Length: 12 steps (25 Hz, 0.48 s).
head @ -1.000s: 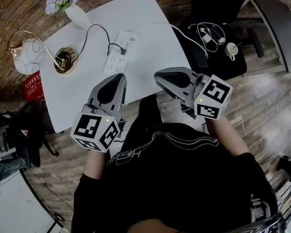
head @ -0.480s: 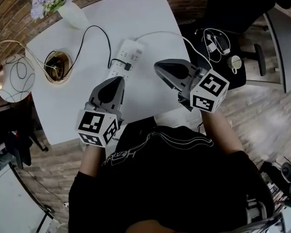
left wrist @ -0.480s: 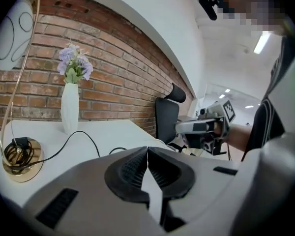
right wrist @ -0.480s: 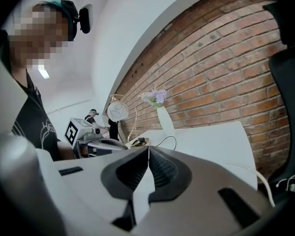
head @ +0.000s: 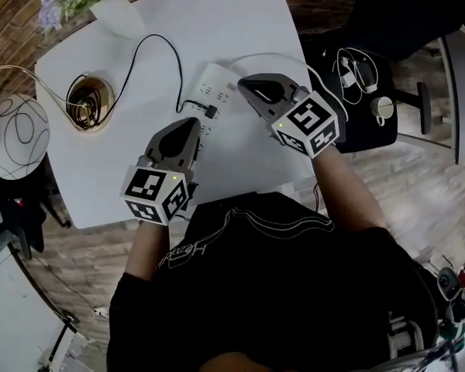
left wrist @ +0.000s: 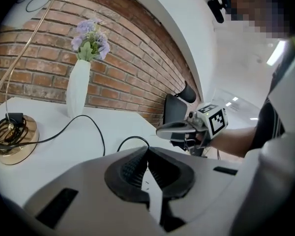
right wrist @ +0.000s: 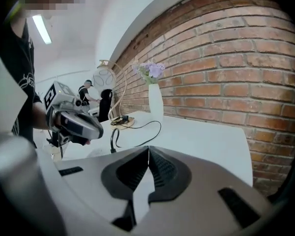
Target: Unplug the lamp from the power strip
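The white power strip (head: 211,93) lies on the white table (head: 124,169), with the lamp's black plug (head: 210,112) in its near side. The black cord (head: 156,49) loops back to the gold lamp base (head: 87,99); the lamp's globe shade (head: 15,134) hangs off the table's left edge. My left gripper (head: 191,125) is shut and empty, just short of the plug. My right gripper (head: 245,84) is shut and empty too, over the strip's right end. In the left gripper view the cord (left wrist: 91,123) runs ahead of the shut jaws. The right gripper view shows the cord (right wrist: 113,137) and the left gripper (right wrist: 76,123).
A white vase of purple flowers (head: 108,10) stands at the table's far left corner. A black chair (head: 364,91) with cables and a small white round thing stands to the right. A brick wall (right wrist: 226,73) runs behind the table. Wooden floor surrounds it.
Both grippers have moved forward over the table towards the power strip. The right one has swung left onto the strip's end. Both stayed shut.
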Available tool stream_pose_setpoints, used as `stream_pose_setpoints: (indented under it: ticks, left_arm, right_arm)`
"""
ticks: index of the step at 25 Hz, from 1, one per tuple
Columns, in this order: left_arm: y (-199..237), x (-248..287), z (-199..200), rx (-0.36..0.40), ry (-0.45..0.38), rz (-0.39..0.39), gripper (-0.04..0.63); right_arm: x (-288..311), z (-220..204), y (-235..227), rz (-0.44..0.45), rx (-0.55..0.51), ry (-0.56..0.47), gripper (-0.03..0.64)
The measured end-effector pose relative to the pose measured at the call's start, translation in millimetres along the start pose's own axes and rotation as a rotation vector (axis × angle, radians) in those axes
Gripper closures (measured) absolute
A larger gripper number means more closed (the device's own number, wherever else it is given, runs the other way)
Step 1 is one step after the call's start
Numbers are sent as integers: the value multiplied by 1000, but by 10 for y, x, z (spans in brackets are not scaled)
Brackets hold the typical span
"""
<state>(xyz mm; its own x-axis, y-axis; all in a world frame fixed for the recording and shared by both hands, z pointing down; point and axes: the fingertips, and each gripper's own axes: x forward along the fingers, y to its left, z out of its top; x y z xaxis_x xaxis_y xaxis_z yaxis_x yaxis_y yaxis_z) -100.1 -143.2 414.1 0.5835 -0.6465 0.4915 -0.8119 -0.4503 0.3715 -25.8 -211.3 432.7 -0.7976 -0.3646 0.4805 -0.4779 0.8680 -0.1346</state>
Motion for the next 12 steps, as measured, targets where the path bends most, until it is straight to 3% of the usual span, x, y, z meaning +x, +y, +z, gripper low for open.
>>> stream_pose_setpoints:
  ticks: [12]
  left_arm:
    - [-8, 192, -194, 65, 22, 14, 591]
  right_arm:
    - [367, -304, -75, -14, -69, 66, 620]
